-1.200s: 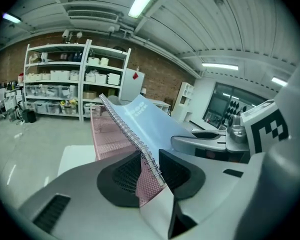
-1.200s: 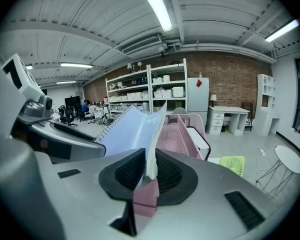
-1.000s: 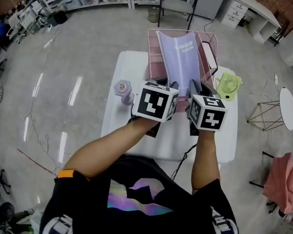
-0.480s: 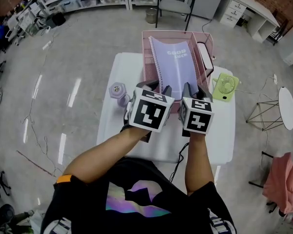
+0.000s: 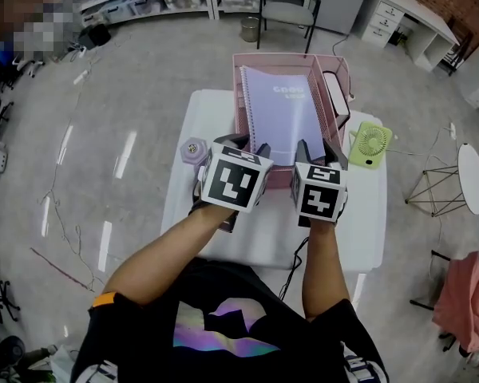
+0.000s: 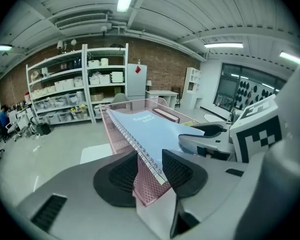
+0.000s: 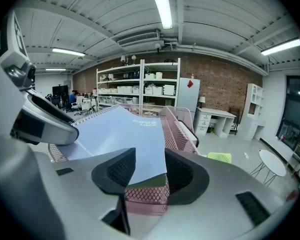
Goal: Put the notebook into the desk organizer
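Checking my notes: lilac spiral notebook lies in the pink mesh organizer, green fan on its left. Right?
No: the head view shows the small green fan right of the pink wire-mesh organizer; the lilac spiral notebook does lie in it.

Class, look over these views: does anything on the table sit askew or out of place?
Yes: the notebook lies slanted, its near edge propped on the front rim of the pink desk organizer instead of lying flat inside.
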Demonstrator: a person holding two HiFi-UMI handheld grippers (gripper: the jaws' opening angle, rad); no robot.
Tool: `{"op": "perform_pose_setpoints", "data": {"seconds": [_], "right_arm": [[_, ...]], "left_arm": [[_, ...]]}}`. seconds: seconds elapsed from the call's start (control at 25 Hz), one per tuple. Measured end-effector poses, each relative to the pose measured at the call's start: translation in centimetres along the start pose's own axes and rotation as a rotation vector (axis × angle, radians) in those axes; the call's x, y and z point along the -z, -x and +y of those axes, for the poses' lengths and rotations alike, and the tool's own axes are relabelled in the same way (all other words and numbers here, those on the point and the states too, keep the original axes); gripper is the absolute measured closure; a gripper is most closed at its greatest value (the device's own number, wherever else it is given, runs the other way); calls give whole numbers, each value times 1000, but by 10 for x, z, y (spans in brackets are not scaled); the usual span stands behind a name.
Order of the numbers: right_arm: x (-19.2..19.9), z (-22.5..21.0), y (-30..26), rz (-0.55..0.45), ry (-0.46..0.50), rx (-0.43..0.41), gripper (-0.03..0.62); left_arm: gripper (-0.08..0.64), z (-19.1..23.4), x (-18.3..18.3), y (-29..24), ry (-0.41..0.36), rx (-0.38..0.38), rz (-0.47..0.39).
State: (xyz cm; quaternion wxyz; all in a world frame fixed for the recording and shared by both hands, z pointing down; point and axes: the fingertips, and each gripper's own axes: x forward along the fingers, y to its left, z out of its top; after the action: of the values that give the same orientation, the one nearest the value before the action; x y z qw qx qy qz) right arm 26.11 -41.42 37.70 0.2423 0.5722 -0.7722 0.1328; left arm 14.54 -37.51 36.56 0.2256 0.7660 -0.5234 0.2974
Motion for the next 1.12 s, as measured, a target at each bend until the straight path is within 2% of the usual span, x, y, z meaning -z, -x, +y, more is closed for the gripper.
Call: {"op": "perform_pose_setpoints", "data": {"seconds": [0.12,0.24,0.4,0.6,0.88,1.0,1.12], "right_arm": [[0,-2,6,-9,-12,6,385],[-3,-2,13,-25,-10,6,377],[-9,-3,25,-75,-7,30,371],[-19,2,44,-153,-37,-3,375],[-26,17,66,-230,-46,-34,513],[-23,25,75,-243,-51,-33,550],[-16,38,83,-246,-53,-33,565]], "left_arm": [[397,0,1,2,4,0,-11],[323,-3,-1,4,-30,4,-21],[322,-5,2,5,-49,7,-43],[322,-2,4,16,-43,-3,-110],[324,-9,0,42,-70,10,-242],[377,-9,3,55,-84,9,-296],[459,-6,13,68,-84,14,-335]]}}
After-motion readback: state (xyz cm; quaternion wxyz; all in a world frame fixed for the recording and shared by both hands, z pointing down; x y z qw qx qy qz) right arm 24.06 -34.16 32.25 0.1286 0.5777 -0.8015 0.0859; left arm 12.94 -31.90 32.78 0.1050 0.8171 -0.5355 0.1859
